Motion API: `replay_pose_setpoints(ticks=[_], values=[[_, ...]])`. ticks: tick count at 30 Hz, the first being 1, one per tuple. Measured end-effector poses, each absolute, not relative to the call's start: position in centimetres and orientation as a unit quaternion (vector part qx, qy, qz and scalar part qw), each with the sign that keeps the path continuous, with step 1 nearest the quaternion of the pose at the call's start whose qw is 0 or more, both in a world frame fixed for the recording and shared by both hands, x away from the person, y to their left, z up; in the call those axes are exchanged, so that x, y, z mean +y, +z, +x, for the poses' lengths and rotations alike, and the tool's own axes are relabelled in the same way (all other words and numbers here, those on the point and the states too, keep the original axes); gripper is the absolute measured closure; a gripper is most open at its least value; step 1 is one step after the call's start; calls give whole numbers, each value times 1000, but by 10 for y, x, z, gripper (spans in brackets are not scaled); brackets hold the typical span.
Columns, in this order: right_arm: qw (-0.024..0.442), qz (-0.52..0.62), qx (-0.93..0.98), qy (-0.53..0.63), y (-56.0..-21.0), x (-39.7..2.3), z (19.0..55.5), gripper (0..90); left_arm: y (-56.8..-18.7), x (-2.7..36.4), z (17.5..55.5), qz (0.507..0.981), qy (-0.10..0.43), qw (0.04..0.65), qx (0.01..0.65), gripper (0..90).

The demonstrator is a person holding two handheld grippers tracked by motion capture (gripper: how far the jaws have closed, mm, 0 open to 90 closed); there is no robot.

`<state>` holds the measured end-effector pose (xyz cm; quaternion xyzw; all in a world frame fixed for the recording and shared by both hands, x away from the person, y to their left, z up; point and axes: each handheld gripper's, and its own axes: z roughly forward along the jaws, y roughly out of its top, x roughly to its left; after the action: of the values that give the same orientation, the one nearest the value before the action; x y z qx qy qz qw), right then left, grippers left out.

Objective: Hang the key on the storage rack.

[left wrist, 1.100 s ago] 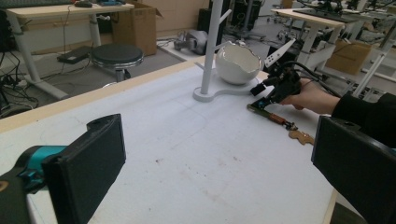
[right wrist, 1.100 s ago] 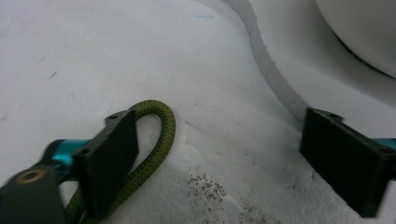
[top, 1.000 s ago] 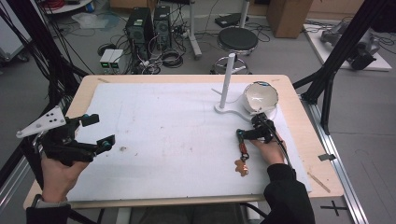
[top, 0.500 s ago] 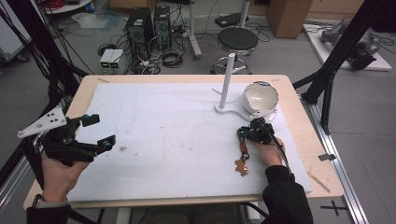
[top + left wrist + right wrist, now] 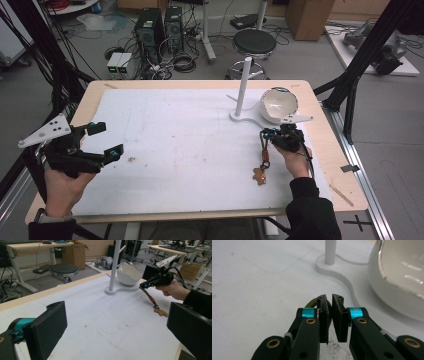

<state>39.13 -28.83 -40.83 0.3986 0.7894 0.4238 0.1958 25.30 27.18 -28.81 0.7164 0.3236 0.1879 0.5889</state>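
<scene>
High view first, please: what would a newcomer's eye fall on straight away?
The right gripper, near the table's right edge, is shut on a keychain cord whose brown charm trails on the white mat. Behind it stands a white peg stand beside a broken-egg-shaped white bowl. The left gripper hangs open at far left.

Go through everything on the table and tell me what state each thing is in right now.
Right gripper: shut on the keychain's cord.
Keychain: cord end lifted, brown charm resting on the table.
Left gripper: open, holding nothing.
White bowl: tipped on its side, empty.
White stand: upright, nothing hanging on it.
</scene>
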Motion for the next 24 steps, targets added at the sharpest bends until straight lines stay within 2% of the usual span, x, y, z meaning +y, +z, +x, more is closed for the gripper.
replay_pose_setpoints(ticks=[16, 24], values=[[270, 349, 753, 488, -312, -302, 355, 848, -289, 270, 258, 716, 188, 588, 327, 34], [290, 325, 747, 501, -265, -310, 341, 848, -290, 267, 258, 718, 187, 590, 319, 34]])
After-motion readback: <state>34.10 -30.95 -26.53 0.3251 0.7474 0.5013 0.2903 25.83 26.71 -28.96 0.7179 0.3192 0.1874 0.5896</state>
